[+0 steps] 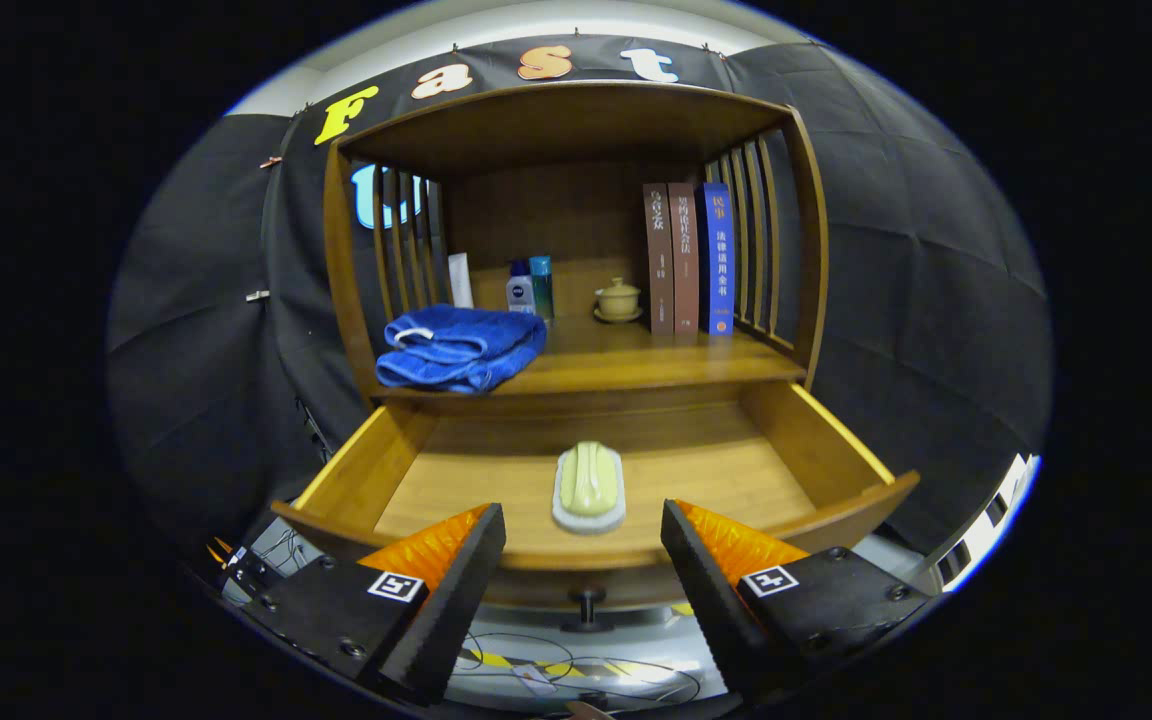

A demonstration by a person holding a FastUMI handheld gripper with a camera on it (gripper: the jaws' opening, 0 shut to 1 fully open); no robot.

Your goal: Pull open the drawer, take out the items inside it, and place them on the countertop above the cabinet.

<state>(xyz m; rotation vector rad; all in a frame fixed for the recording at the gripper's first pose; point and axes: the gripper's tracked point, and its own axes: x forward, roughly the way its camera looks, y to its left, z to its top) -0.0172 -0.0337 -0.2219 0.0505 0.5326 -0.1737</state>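
The wooden drawer [786, 440] stands pulled open under the cabinet's countertop [636, 365]. Inside it, near the middle of its floor, lies a pale green brush on a white base [589, 487]. My gripper [583, 525] hovers in front of and slightly above the drawer's front edge, open, with nothing between its fingers. The brush sits just ahead of the gap between the fingertips. The drawer's dark knob [587, 603] shows below, between the fingers.
A folded blue towel [461, 347] lies on the countertop's left. Further back stand a white tube [460, 280], two small bottles [530, 287], a lidded cup on a saucer [618, 300] and three books [688, 258]. Slatted side walls [766, 235] and a top board enclose the shelf space.
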